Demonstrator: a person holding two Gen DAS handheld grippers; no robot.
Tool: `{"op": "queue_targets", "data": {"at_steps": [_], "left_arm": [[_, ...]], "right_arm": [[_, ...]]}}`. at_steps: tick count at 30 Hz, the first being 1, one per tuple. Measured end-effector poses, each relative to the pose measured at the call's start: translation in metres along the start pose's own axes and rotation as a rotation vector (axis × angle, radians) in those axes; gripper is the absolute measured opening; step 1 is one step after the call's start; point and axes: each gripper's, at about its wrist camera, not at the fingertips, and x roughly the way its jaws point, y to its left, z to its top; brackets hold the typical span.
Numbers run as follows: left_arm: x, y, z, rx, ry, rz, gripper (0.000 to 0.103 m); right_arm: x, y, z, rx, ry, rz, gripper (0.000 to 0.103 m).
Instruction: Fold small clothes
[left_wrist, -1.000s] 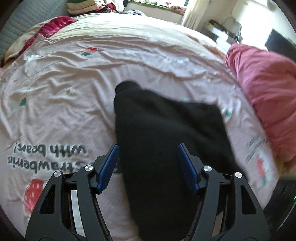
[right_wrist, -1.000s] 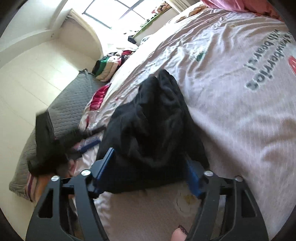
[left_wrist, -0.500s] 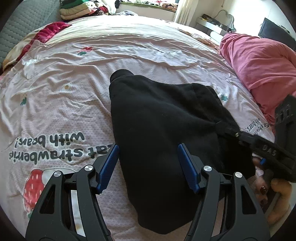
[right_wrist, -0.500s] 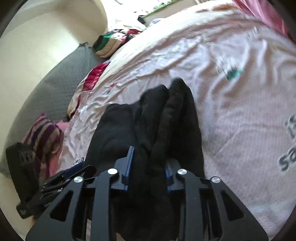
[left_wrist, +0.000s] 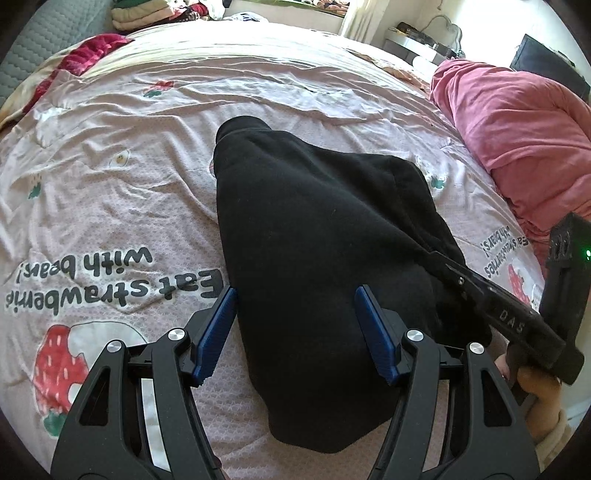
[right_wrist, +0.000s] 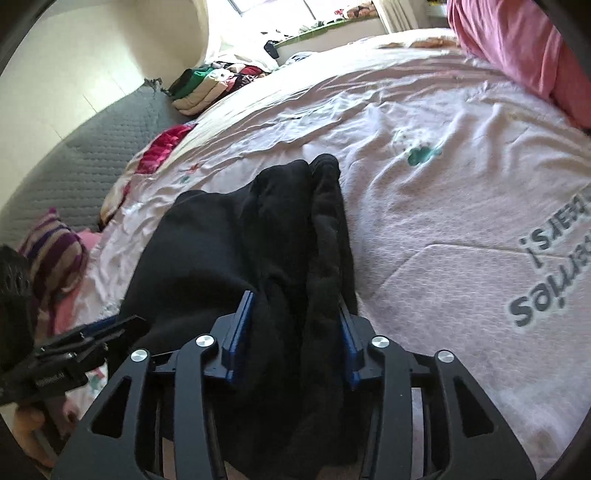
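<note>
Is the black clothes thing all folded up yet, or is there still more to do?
Not yet. Done: the black garment lies on the pink strawberry bedsheet, doubled into a long shape. In hand: the right gripper is pinching a thick bunch of it at one edge, while the left gripper hangs open above it, holding nothing. Left: it looks lumpy, so probably another fold and some smoothing.
</note>
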Motion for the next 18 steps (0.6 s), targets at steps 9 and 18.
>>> {"op": "queue_targets", "data": {"at_steps": [9,18], "left_arm": [[-0.014,0.002,-0.008,-0.005,-0.016,0.0,0.057],[-0.047,-0.007,-0.023,0.035,-0.08,0.016,0.063]], "right_arm": [[-0.038,0.014,-0.015,-0.044,-0.087,-0.12,0.057],[-0.105,0.024,-0.033,-0.054,-0.234,-0.108,0.087]]}}
